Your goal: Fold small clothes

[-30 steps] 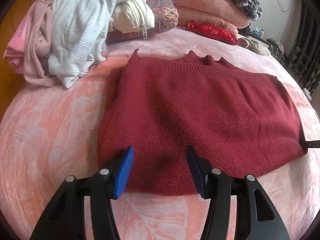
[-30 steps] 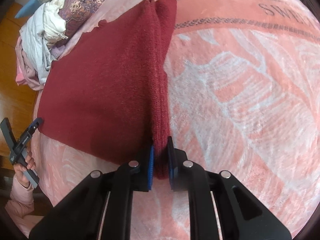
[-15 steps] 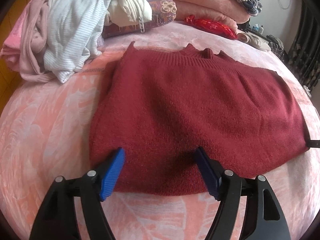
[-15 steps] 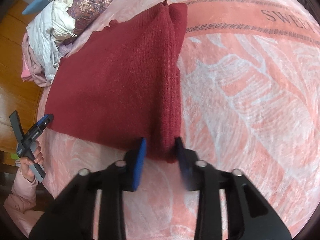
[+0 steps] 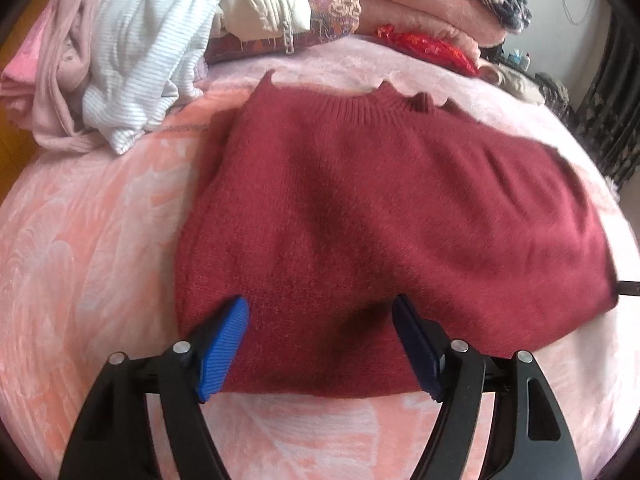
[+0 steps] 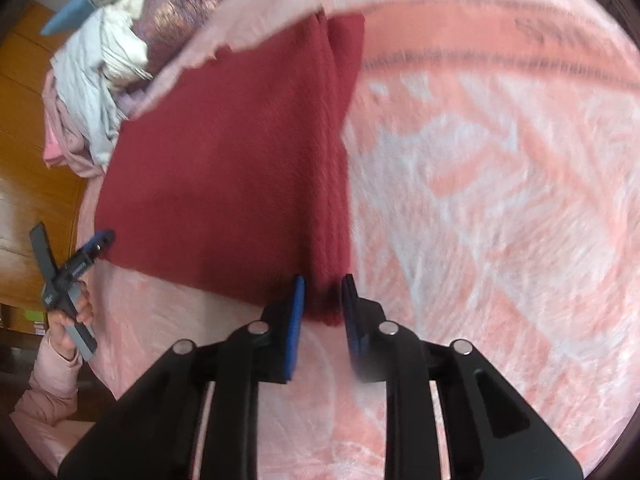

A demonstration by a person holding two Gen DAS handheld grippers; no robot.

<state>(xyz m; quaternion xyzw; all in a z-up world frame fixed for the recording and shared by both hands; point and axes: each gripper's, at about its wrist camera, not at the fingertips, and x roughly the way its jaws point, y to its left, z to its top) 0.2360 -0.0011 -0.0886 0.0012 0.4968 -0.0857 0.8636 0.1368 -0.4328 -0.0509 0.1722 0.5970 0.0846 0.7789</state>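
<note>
Red knit sweater (image 5: pixel 392 216) folded flat on pink blanket (image 5: pixel 80 240); both grippers' fingers (image 5: pixel 222 344) apart, holding nothing

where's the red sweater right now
The red sweater lies flat on the pink blanket, centre of the left wrist view, just right of the clothes pile. In the right wrist view its folded edge sits between the right gripper's open fingers.

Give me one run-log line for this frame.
stage: mid-fold | red sweater: flat on pink blanket | left tool: open, at hem | right tool: open, straddling folded edge
</note>
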